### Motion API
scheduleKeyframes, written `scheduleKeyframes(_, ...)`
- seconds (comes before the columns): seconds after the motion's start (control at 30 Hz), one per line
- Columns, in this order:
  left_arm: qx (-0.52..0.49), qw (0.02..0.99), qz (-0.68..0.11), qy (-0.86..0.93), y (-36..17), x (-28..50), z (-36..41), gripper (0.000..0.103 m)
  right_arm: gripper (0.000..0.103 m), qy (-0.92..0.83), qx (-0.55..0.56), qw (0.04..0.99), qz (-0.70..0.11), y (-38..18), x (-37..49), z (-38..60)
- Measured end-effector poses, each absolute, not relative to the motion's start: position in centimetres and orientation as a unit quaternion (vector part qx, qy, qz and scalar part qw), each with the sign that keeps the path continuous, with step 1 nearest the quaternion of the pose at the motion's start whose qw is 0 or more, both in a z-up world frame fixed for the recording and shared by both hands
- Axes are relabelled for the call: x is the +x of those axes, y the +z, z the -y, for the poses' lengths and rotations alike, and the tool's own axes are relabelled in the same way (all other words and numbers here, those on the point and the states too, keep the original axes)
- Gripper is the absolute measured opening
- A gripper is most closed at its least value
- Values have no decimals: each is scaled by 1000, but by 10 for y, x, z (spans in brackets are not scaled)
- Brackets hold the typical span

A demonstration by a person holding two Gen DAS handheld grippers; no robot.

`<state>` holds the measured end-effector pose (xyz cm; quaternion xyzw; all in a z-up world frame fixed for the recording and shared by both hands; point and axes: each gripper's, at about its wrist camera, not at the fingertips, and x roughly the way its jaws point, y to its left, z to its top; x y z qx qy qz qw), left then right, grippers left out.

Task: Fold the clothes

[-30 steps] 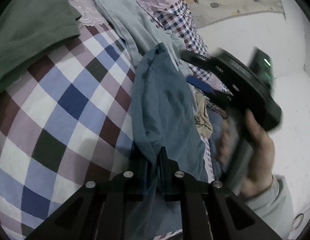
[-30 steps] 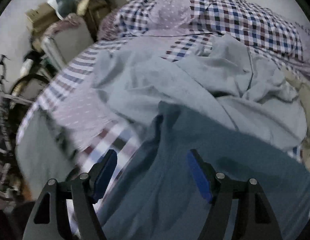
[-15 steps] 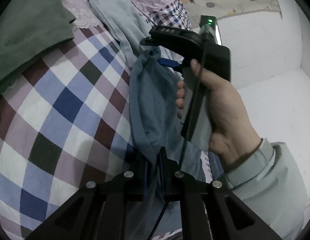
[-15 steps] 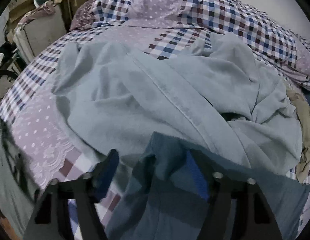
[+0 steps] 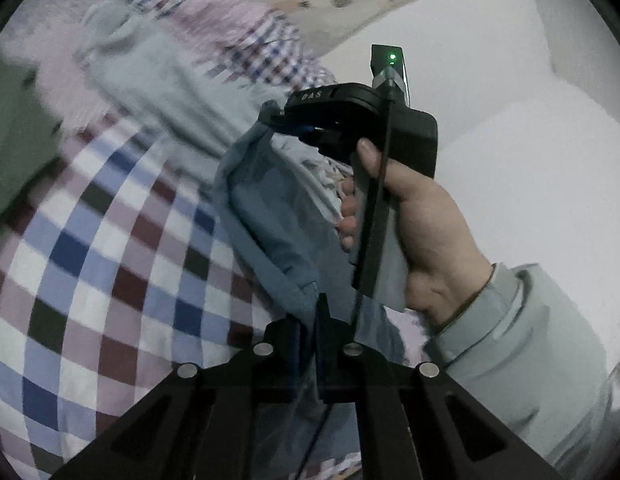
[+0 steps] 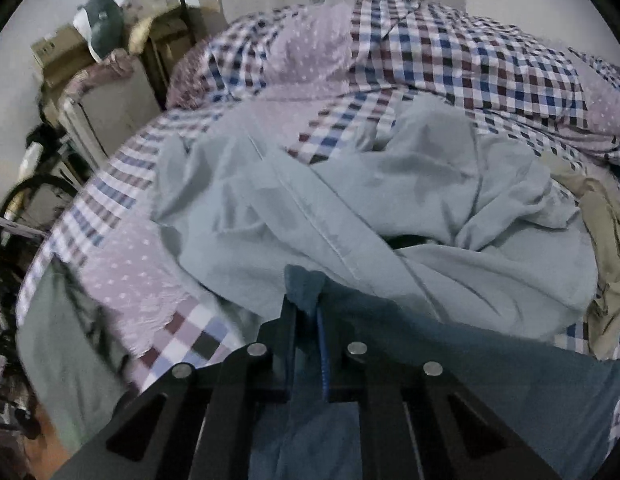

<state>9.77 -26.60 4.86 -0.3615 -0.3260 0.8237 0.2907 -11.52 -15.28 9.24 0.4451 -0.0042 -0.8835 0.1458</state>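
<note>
A blue-grey garment point(image 5: 266, 216) is stretched above the checked bedspread point(image 5: 110, 264) between both grippers. My left gripper point(image 5: 310, 312) is shut on one edge of it at the bottom of the left wrist view. My right gripper point(image 5: 286, 124), held by a hand point(image 5: 421, 232) in a pale sleeve, is shut on the far corner. In the right wrist view that same right gripper point(image 6: 308, 312) pinches a bunched corner of the blue-grey garment point(image 6: 449, 380), which hangs down to the right.
A pale blue garment point(image 6: 349, 208) lies crumpled on the bed beyond the grippers. A green garment point(image 6: 58, 344) lies at the left edge, a beige one point(image 6: 605, 240) at the right. A bicycle point(image 6: 26, 196) and boxes point(image 6: 58, 48) stand beside the bed.
My right gripper has shut on the blue-grey garment's corner; it was open around it before. Both grippers have lifted, raising the garment off the bedspread.
</note>
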Motion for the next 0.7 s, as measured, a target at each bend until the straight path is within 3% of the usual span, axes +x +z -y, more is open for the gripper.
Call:
scheduleKeyframes(0.3, -350, 345, 263, 830, 90, 119, 213, 3, 8, -896, 403, 178, 53, 155, -61, 65)
scheduleKeyframes(0.7, -389, 439, 232, 776, 123, 130, 38, 3, 8, -911, 378, 121, 108, 194, 0, -147)
